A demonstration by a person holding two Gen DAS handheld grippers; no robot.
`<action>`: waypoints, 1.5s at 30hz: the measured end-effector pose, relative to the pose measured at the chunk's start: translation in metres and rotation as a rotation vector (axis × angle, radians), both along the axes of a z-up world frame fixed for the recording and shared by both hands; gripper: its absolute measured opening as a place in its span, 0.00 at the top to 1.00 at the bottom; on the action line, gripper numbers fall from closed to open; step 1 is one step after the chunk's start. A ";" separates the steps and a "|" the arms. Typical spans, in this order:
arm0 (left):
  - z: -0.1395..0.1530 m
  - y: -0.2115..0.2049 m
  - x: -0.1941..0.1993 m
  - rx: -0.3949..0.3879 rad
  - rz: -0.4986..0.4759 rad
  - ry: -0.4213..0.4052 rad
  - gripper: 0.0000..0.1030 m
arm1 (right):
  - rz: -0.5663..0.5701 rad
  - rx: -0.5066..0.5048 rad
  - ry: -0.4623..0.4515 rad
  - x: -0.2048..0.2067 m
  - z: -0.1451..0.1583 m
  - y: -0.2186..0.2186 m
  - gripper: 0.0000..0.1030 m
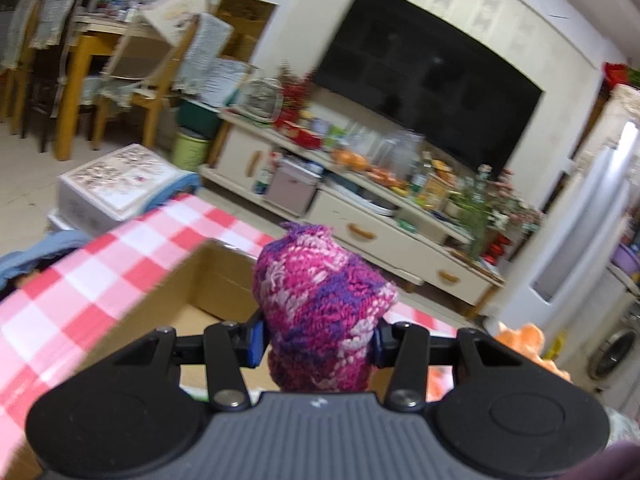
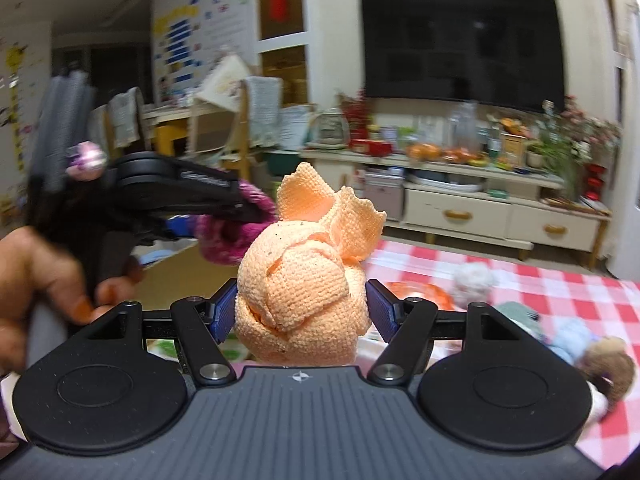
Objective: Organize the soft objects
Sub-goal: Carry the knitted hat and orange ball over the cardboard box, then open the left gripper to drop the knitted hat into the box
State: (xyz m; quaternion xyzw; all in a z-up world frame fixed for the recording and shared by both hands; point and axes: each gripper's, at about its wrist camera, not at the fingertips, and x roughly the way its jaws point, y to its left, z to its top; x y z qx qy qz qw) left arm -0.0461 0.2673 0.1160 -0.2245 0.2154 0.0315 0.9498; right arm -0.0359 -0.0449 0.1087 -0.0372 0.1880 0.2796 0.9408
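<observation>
Both tools grip: left (image 1: 316, 344) a purple knit (image 1: 320, 300), right (image 2: 300, 312) an orange cloth (image 2: 300, 300); cardboard box (image 1: 192, 292) beneath.

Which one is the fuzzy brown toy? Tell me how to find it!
Start at the red-and-white checked tablecloth and look to its near right corner, where soft toys lie in a bunch. The fuzzy brown plush toy is the one nearest the camera, just past the pale blue plush toy. It is the only dark brown one; its neighbours are pale blue, grey and white.
</observation>
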 end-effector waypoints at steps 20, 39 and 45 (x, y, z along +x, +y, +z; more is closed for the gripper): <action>-0.005 0.034 0.008 0.097 0.152 0.091 0.24 | 0.188 -0.059 0.064 -0.020 -0.005 0.031 0.03; 0.006 -0.012 0.009 0.270 0.128 0.066 0.10 | -0.096 0.113 0.155 -0.008 -0.014 -0.037 0.02; 0.007 -0.028 0.011 0.291 0.111 0.061 0.09 | -0.147 0.136 0.157 -0.010 -0.016 -0.042 0.02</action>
